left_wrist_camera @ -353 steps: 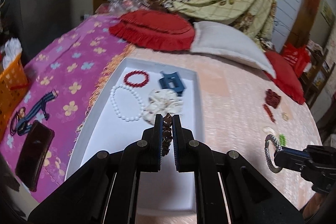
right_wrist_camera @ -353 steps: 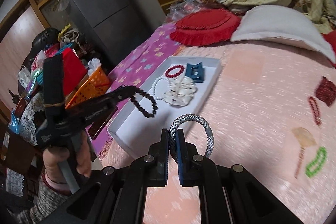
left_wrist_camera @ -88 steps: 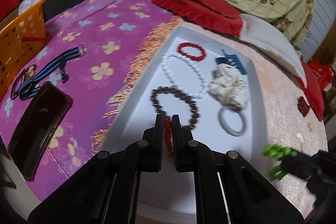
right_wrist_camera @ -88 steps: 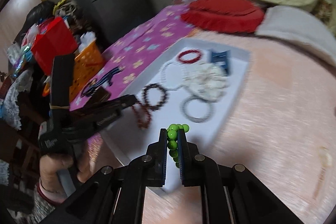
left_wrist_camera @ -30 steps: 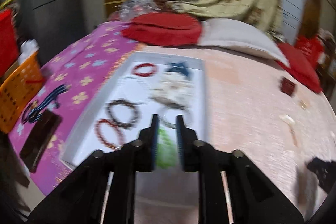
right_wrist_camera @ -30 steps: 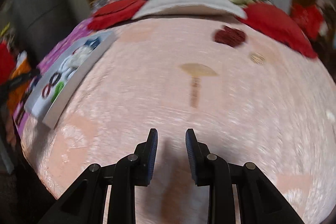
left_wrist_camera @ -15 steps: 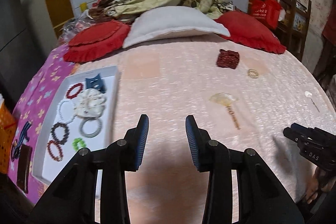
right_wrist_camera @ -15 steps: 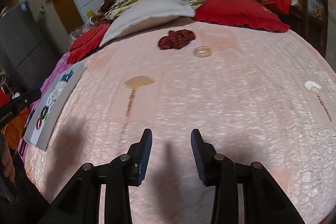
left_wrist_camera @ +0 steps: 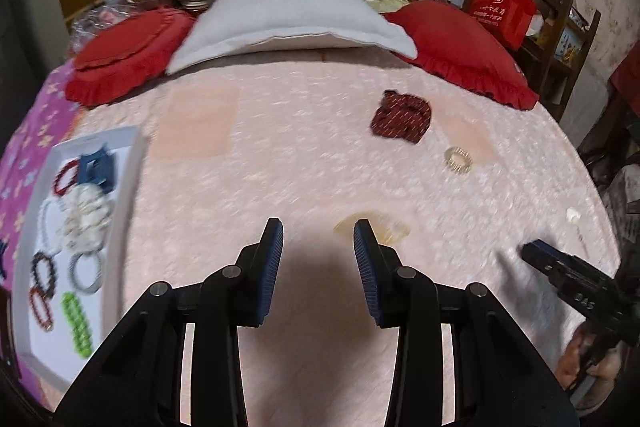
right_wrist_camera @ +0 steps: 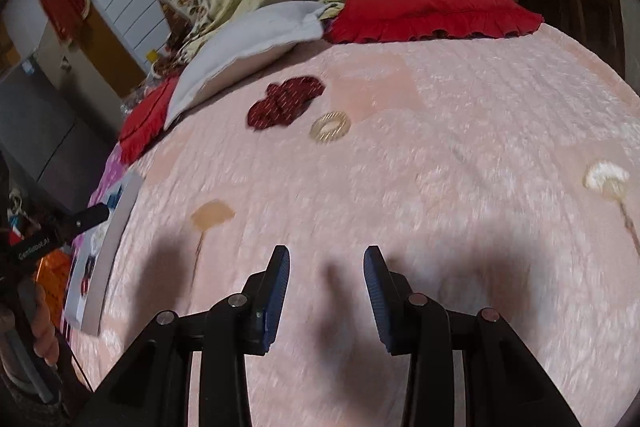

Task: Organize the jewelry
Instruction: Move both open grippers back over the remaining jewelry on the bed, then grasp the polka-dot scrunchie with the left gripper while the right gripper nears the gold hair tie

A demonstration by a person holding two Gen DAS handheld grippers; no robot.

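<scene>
My left gripper point(left_wrist_camera: 318, 239) is open and holds nothing. It hovers over the pink bedspread, just short of a beige fan-shaped hairpin point(left_wrist_camera: 386, 227), which its right finger partly hides. My right gripper point(right_wrist_camera: 326, 259) is open too, with nothing between its fingers, above bare bedspread. Ahead of it lie a dark red scrunchie point(right_wrist_camera: 284, 103) and a gold coil ring point(right_wrist_camera: 330, 127). A white fan-shaped pin point(right_wrist_camera: 606, 179) lies to its right and the beige hairpin point(right_wrist_camera: 212, 215) to its left. The white tray point(left_wrist_camera: 132, 163) at the left holds several bracelets, among them a green one point(left_wrist_camera: 76, 323).
A white pillow point(left_wrist_camera: 288, 15) and red cushions point(left_wrist_camera: 460, 43) line the far side of the bed. A purple flowered cloth point(left_wrist_camera: 24, 147) lies under the tray. Red bags and shelves point(left_wrist_camera: 504, 11) stand at the right. A hand point(right_wrist_camera: 44, 335) holds the left gripper's handle.
Both grippers have swung right, away from the tray, over the loose pieces. Their jaws stand wider than a second ago. The green bracelet lies in the tray.
</scene>
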